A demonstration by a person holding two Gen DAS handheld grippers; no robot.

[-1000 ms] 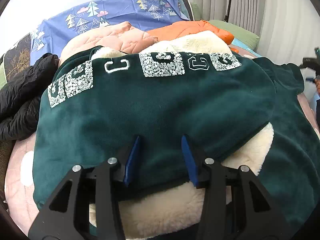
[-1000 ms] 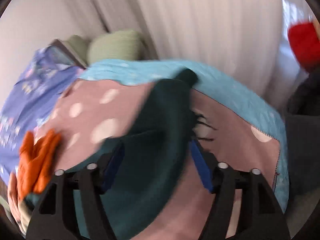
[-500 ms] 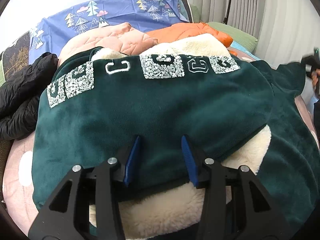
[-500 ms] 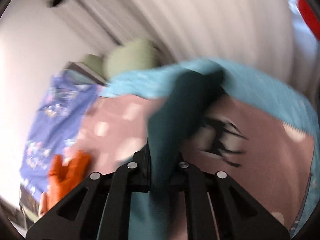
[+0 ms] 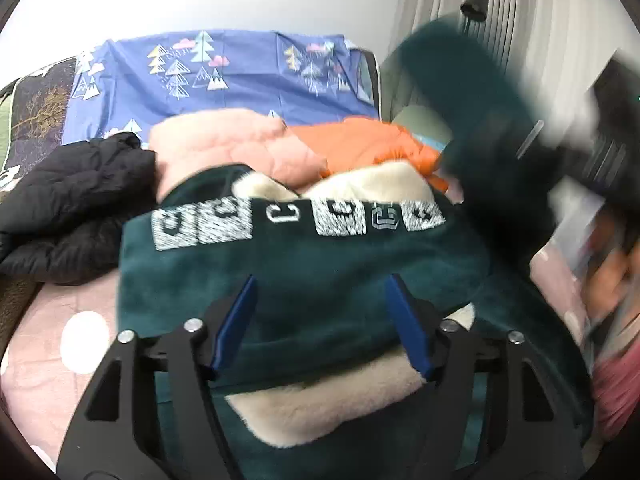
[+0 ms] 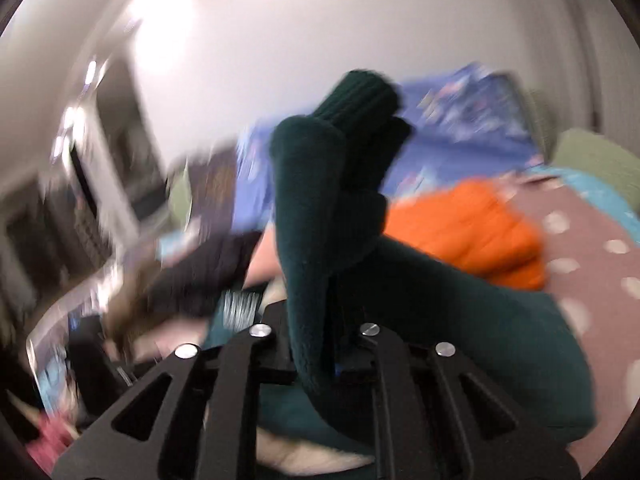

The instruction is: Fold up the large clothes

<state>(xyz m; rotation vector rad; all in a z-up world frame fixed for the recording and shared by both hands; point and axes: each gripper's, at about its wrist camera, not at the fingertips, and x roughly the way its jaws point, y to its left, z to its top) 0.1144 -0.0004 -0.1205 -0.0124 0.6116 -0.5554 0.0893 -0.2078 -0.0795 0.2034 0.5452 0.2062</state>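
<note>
Two blue-padded fingers of your left gripper (image 5: 320, 320) stand wide apart in the left wrist view, spread over the dark green fleece jacket (image 5: 304, 280) and closed on nothing. The jacket lies on the pink dotted bedspread (image 5: 52, 320), with its cream fleece lining (image 5: 332, 396) showing below the hem and again at the collar. A row of white square prints (image 5: 296, 220) runs across the chest. Behind it lie a pink quilted garment (image 5: 224, 148) and an orange puffer (image 5: 368, 144); a black puffer jacket (image 5: 72, 204) lies at the left, touching the green one. A blue tree-print sheet (image 5: 224, 72) stands at the back. At the upper right the jacket's sleeve (image 5: 476, 120) is lifted in the air, blurred.

In the right wrist view, your right gripper (image 6: 320, 356) is closed tight on that sleeve (image 6: 308, 240), which rises from between the fingers, its ribbed cuff (image 6: 360, 96) at the top. The rest of the green jacket spreads low to the right, on the bedspread (image 6: 580, 240). The orange puffer (image 6: 472, 228) lies beyond it, just beside it. The left side of this view is too blurred to read.
</note>
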